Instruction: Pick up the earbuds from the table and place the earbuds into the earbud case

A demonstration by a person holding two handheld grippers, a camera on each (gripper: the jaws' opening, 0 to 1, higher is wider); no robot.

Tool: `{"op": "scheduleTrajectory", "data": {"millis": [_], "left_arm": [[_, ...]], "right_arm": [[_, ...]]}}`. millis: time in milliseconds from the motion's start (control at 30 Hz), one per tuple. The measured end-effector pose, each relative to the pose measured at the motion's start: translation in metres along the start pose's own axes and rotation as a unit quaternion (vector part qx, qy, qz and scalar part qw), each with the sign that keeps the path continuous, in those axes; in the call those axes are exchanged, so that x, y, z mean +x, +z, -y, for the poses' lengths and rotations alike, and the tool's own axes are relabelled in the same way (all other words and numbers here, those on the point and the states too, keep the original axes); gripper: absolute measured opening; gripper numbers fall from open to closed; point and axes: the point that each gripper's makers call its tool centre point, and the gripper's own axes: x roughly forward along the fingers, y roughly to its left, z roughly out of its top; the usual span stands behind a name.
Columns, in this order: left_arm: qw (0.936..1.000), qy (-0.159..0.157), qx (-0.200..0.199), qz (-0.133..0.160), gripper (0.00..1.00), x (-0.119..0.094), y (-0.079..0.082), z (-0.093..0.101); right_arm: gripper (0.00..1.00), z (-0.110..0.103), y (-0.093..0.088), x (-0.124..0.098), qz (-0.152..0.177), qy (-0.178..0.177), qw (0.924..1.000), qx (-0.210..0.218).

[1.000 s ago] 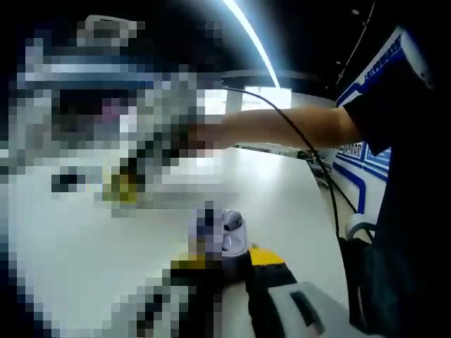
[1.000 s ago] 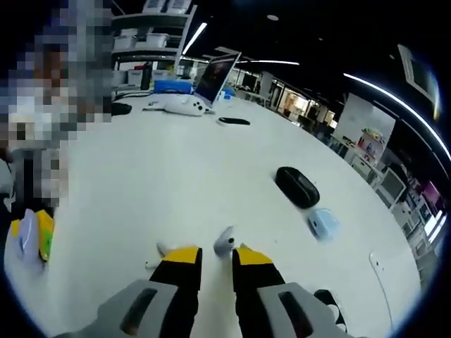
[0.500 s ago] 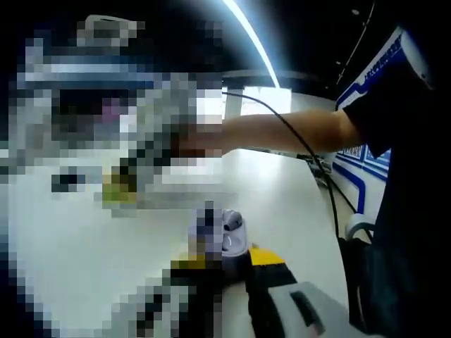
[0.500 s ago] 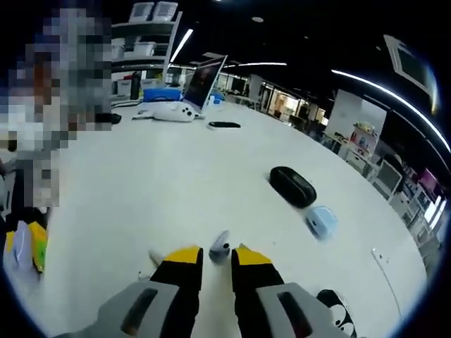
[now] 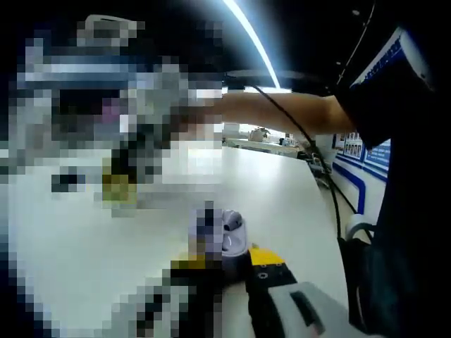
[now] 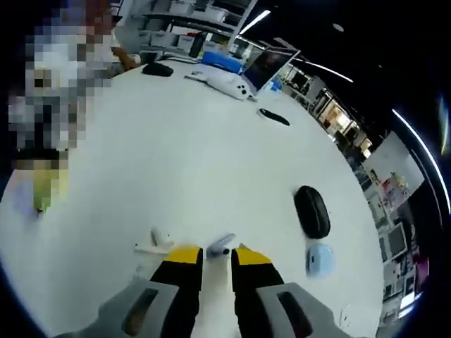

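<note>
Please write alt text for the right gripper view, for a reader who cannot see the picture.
The right gripper holds one white earbud between its yellow-tipped jaws, above a white table. A second earbud lies on the table just to the left of the jaws. Farther off are a black oval case, a light blue case and an open laptop.
</note>
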Motion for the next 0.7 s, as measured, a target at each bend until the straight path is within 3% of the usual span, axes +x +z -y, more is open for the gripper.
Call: {"op": "scheduleTrajectory", "data": {"millis": [133,300,633,700], "left_arm": [[1.0000,-0.001,-0.001,0.000,0.19,0.0000,0.0000,0.0001],[1.0000,-0.003,-0.002,0.000,0.19,-0.0001,0.0001,0.0004],[1.0000,-0.003,-0.003,0.000,0.19,0.0003,0.0000,0.0006],[1.0000,-0.003,-0.002,0.000,0.19,0.0003,0.0001,0.0007]], "right_arm": [[0.13,-0.0005,-0.0015,0.0006,-0.018,0.022,0.9995,-0.016],[0.11,0.0003,-0.0010,0.0023,-0.009,0.027,0.9995,-0.013],[0.10,-0.0010,-0.0037,-0.0029,0.034,0.019,0.9966,0.072],[0.10,-0.0015,-0.0003,-0.0076,0.057,0.020,0.9929,0.102]]}}
